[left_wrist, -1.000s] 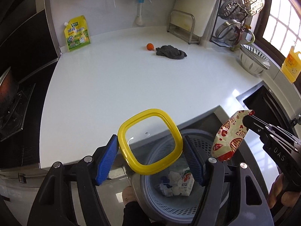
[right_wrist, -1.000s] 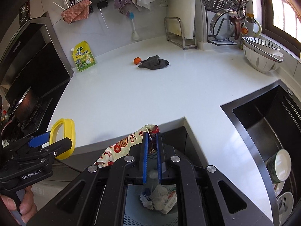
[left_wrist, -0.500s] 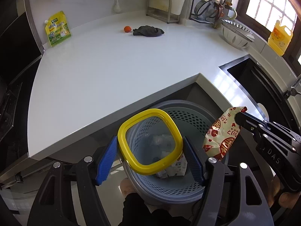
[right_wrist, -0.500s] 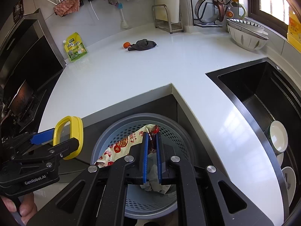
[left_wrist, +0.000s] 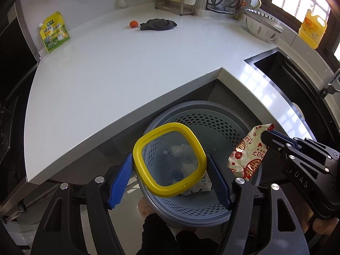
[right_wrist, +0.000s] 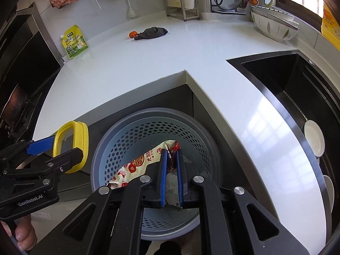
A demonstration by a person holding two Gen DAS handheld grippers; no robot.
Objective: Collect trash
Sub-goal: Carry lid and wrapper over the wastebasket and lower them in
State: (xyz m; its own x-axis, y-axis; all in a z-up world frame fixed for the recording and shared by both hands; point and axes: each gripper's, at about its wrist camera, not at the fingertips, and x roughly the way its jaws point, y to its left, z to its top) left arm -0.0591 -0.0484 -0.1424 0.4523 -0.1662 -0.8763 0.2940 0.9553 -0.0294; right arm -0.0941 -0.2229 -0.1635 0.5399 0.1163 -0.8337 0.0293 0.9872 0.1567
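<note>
Trash sits already in the bin (left_wrist: 212, 208) at lower centre, and we hold the yellow-rimmed lid (left_wrist: 169, 159) in the left gripper (left_wrist: 169, 182) and the snack wrapper (right_wrist: 136, 163) pinched in the right gripper (right_wrist: 170, 176), both above it, neither yet dropped.

open bin mouth (right_wrist: 119, 131) under counter edge (right_wrist: 136, 89)

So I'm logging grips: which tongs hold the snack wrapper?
The right tongs, pinched nearly shut on the red-and-cream snack wrapper; the left tongs stand wide, clamping the yellow-rimmed lid.
</note>
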